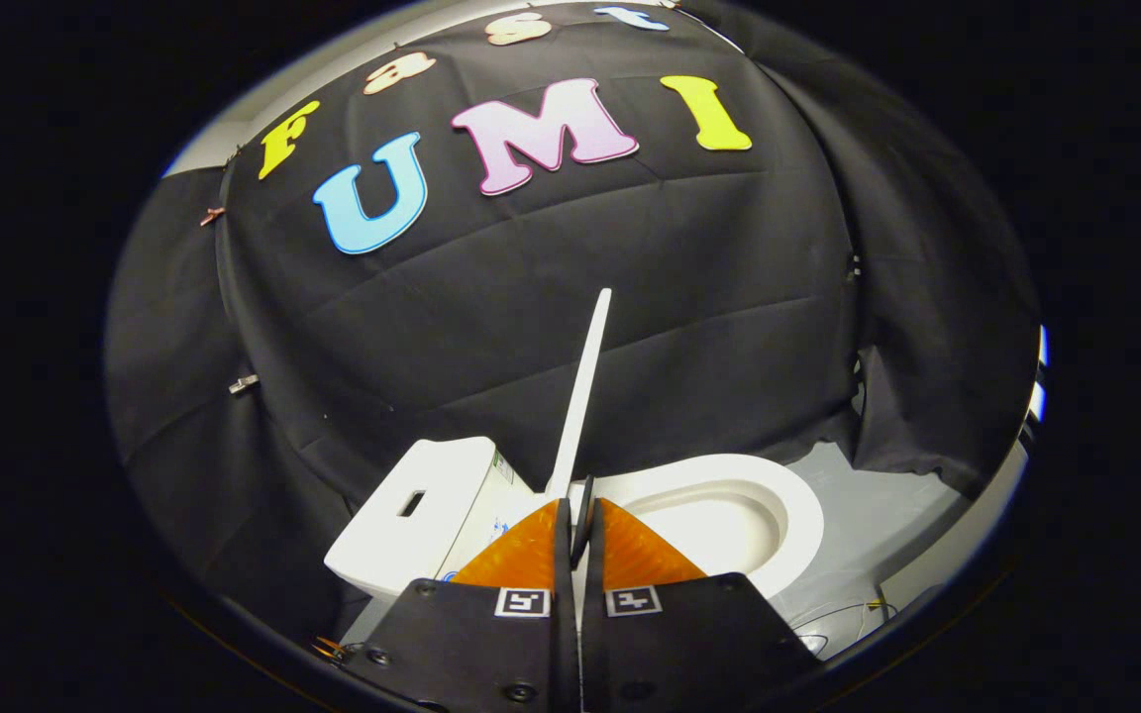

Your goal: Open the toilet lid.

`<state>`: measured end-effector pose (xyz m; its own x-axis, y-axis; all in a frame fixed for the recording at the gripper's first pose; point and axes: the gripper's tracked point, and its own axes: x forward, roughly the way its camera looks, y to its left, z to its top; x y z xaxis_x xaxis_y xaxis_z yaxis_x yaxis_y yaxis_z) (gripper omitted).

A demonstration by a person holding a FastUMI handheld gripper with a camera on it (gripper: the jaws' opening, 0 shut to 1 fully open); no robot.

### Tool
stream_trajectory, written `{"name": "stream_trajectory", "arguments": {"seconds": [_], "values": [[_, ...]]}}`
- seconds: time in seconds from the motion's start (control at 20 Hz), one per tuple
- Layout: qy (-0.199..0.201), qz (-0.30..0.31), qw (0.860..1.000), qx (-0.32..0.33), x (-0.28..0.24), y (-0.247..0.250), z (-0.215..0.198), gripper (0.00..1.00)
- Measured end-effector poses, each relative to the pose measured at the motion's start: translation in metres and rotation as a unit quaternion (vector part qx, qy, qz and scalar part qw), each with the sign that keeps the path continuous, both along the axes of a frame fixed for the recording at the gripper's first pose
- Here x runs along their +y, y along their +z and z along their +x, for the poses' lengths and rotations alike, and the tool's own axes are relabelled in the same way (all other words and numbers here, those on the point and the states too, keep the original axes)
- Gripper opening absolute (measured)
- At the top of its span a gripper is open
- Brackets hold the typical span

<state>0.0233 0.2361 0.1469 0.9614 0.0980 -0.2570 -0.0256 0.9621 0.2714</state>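
gripper (580, 525): i see my two fingers nearly together, tips pinching the lower edge of the toilet lid, a thin slit left between them, both pressed on it as far as i can tell.
toilet lid (585, 381): raised, seen edge-on as a thin white strip, rising from between the fingertips and leaning slightly right against the dark cloth beyond.
toilet bowl (778, 495): white, open, just ahead of the fingers and to their right; seat ring and hollow exposed.
cistern (422, 505): white boxy tank to the left of the fingers, just beside the lid's base, with a small rectangular slot on top.
label (503, 467): small sticker on the cistern's side, too small to tell more.
floor (878, 525): pale grey, showing right of the bowl.
wall (709, 287): black creased cloth behind the toilet, hanging down to the floor.
clips (242, 384): small metal clips pinning the cloth on the left.
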Motion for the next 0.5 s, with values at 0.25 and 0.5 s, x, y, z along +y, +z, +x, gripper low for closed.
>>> {"name": "stream_trajectory", "arguments": {"seconds": [0.25, 0.5], "values": [[-0.002, -0.047, 0.999, -0.012, 0.042, 0.014, -0.004, 0.06], [-0.009, -0.104, 0.994, -0.033, 0.088, 0.024, -0.004, 0.06]]}}
